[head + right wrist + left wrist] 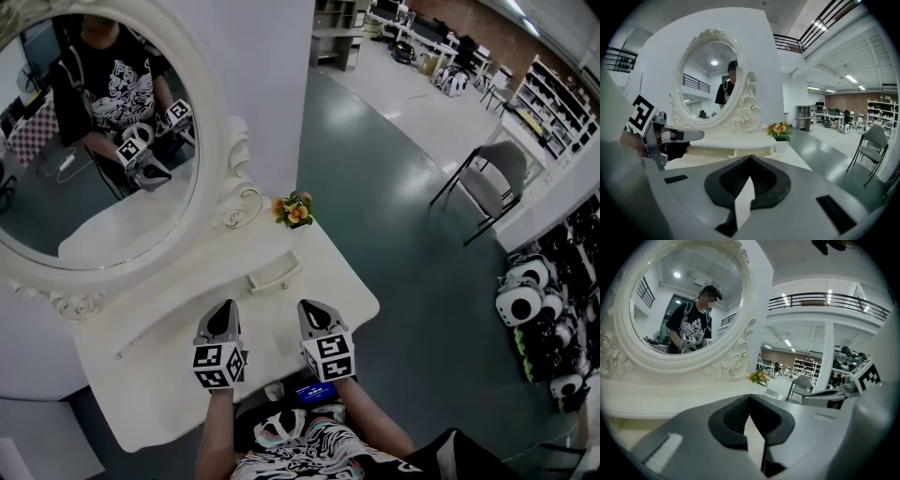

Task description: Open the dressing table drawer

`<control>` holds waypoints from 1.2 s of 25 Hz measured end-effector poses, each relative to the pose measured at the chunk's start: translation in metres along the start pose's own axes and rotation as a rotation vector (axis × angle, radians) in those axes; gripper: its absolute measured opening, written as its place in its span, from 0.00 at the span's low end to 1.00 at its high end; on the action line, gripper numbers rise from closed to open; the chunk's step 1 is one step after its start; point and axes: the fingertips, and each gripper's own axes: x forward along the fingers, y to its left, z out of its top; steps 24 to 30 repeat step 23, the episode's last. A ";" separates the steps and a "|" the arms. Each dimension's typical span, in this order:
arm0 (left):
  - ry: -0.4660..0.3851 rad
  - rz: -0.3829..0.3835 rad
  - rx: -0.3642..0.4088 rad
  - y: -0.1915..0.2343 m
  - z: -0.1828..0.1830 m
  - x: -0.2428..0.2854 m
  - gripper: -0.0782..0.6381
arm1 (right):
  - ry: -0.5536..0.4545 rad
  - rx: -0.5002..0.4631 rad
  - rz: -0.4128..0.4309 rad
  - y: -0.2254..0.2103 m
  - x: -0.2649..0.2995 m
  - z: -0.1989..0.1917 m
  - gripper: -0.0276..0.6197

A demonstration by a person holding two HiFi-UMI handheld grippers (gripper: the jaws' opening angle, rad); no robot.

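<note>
The person wears a short-sleeved black T-shirt with a white swirling print [305,448]. Just ahead of the T-shirt, the grey wedge-shaped left gripper [225,307] and right gripper [314,307] carry black-and-white marker cubes [218,364].

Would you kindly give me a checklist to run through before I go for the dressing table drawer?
1. Drawer handle in view, nothing in front of it: ok.
2. Left hand-held gripper empty: ok. Jaws open to take the handle: not ok, they are shut.
3. Right hand-held gripper empty: ok. Jaws open: not ok, also shut.
4. Either gripper at the handle: not ok, both sit short of it above the tabletop.
5. Flower pot apart from the handle: ok, it stands by the mirror frame.
</note>
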 end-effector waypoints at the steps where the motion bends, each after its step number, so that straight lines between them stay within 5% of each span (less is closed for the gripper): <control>1: 0.001 -0.002 0.000 0.000 0.000 0.001 0.11 | 0.001 0.000 0.000 0.000 0.001 0.000 0.05; 30: 0.016 -0.008 -0.012 0.006 -0.006 0.009 0.11 | 0.027 -0.007 -0.011 -0.002 0.010 -0.007 0.05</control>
